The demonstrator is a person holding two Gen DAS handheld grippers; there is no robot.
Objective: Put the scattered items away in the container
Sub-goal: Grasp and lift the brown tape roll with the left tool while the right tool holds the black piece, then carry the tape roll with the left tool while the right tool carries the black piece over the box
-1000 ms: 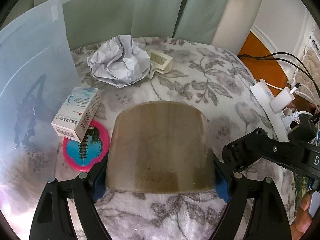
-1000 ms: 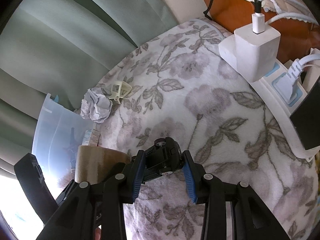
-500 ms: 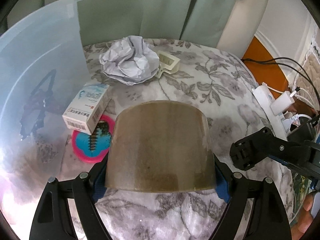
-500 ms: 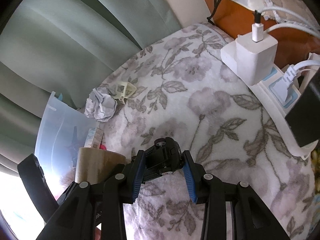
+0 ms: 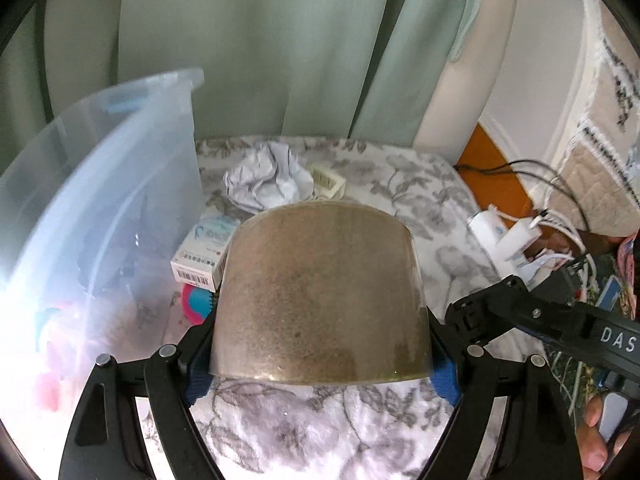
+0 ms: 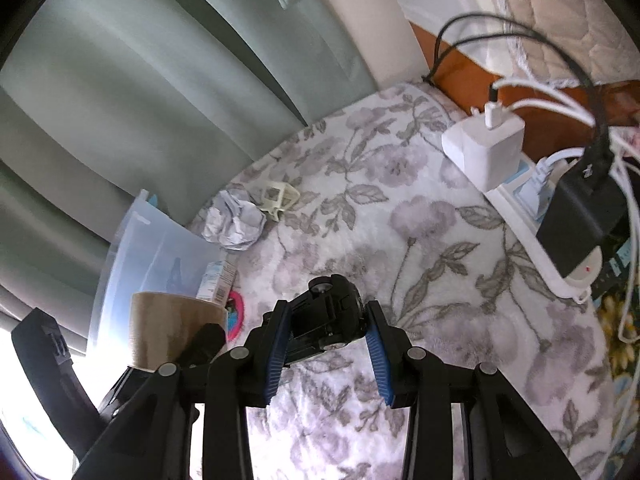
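My left gripper (image 5: 320, 344) is shut on a brown roll of packing tape (image 5: 320, 296), held above the floral blanket beside the clear plastic container (image 5: 100, 200). The roll also shows in the right wrist view (image 6: 168, 328). My right gripper (image 6: 326, 332) is shut on a black toy car (image 6: 328, 316), lifted off the blanket. On the blanket lie a crumpled paper ball (image 5: 268, 184), a cream plastic piece (image 5: 328, 180), a small medicine box (image 5: 204, 252) and a pink and blue round item (image 5: 196, 300).
The container (image 6: 152, 248) stands at the left edge of the blanket, with items inside. A white power strip (image 6: 520, 208) with chargers and cables lies on the right. Green curtains hang behind. The right gripper's arm (image 5: 540, 316) reaches in from the right.
Both grippers have risen with their loads. The left gripper with the tape roll has shifted left toward the container, which now fills more of the left view.
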